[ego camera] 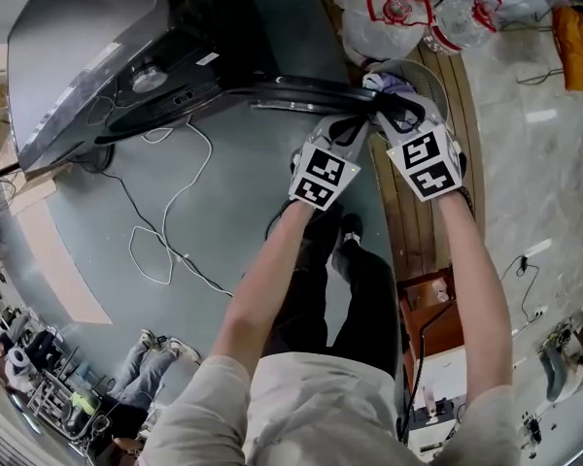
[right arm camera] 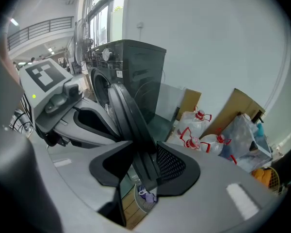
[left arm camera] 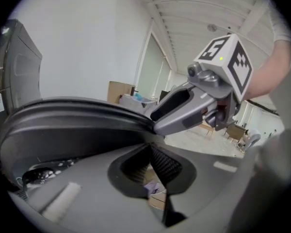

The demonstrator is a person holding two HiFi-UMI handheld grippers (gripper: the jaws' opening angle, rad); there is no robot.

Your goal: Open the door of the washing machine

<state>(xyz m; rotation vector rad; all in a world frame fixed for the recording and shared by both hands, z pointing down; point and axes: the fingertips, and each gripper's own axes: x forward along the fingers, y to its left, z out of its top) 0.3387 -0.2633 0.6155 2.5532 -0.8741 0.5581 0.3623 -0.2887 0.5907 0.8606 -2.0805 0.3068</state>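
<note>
The dark grey washing machine (ego camera: pixel 97 56) stands at the upper left of the head view, and its round door (ego camera: pixel 291 90) is swung out toward me. My right gripper (ego camera: pixel 394 113) is shut on the door's outer rim; in the right gripper view the door (right arm camera: pixel 126 110) runs edge-on between the two jaws (right arm camera: pixel 140 164). My left gripper (ego camera: pixel 355 124) sits close beside it at the same rim, shut with nothing between its jaws (left arm camera: pixel 153 171). In the left gripper view the door rim (left arm camera: pixel 77 111) curves past above the left jaw, with the right gripper (left arm camera: pixel 157 120) clamped on its end.
A round basket with purple cloth (ego camera: pixel 408 81) sits on the floor just beyond the grippers. Clear water jugs with red handles (ego camera: pixel 398 13) stand behind it. A white cable (ego camera: pixel 165 231) loops over the grey floor. Cardboard (right arm camera: pixel 242 110) leans on the wall.
</note>
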